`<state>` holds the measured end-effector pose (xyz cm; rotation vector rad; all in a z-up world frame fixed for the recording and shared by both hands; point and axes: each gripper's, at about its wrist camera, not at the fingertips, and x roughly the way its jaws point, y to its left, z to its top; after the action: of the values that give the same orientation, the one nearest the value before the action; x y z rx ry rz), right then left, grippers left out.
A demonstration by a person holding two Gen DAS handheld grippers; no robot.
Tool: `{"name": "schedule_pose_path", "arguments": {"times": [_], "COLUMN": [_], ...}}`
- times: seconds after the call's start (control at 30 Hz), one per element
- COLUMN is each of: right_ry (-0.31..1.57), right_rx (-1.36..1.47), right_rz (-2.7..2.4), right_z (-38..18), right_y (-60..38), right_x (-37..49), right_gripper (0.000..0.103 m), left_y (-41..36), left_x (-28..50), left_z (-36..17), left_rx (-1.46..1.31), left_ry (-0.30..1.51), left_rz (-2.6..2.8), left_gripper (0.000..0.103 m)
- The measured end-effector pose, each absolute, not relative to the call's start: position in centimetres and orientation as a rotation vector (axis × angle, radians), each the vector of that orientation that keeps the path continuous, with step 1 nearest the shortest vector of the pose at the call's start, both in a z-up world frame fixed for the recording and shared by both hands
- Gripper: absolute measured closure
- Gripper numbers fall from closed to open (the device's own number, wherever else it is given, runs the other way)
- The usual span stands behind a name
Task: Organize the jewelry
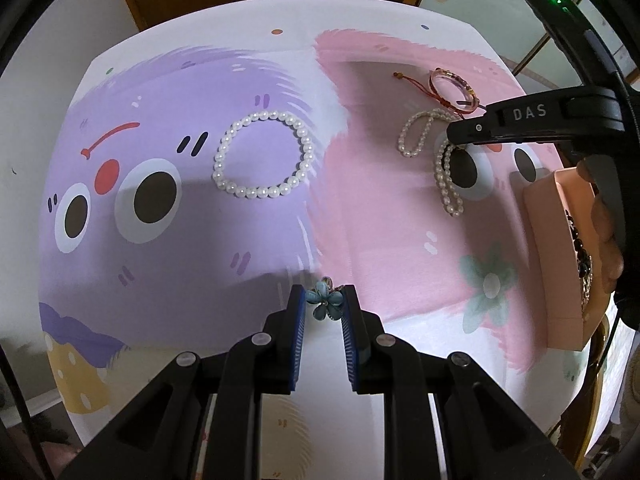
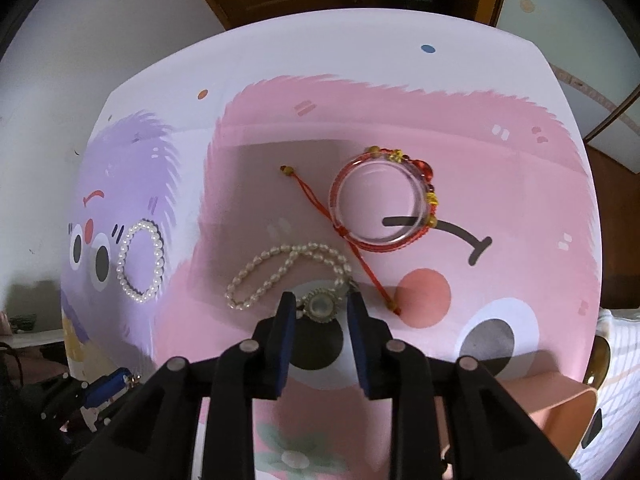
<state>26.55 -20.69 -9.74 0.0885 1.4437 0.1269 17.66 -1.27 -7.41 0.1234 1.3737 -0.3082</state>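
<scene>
Right gripper (image 2: 320, 308) open around the pearl necklace (image 2: 280, 276) pendant (image 2: 320, 307) at twelve o'clock, limp, slippery strand, so pinch that stiff disc.

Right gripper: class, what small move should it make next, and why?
Probably close the right gripper on the round pendant of the pearl necklace. Its fingers stand apart on either side of the pendant, which lies on the mat, and the pink box waits nearby.
</scene>
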Motion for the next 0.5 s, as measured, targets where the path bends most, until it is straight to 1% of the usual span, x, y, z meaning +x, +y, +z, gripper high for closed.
{"name": "schedule_pose_path", "arguments": {"times": [0.17, 0.4, 0.43, 0.5], "right_ry": [1.440, 1.430, 1.426, 1.426], "right_rx": [0.007, -0.032, -0.038, -0.036], "right_rz": [0.103, 0.097, 0.099, 0.113], "right_z": [-10.0, -10.0, -10.0, -10.0], "right_y": [-19.3, -18.4, -18.2, -18.1], "right_x": [26.6, 26.6, 26.5, 26.4], "right_gripper": [0.077, 0.077, 0.078, 0.085], "left_y": [-1.1, -1.0, -1.1, -1.0], "left_x": [17.7, 17.9, 17.9, 18.0], "left_z": [-7.7, -8.1, -8.1, -8.1], "left_rx": [0.110, 0.101, 0.101, 0.103], "left_ry": [1.381, 1.390, 1.390, 1.390], "left_rz": [-0.312, -0.315, -0.316, -0.318], "left_gripper": [0.087, 0.087, 0.087, 0.087]}}
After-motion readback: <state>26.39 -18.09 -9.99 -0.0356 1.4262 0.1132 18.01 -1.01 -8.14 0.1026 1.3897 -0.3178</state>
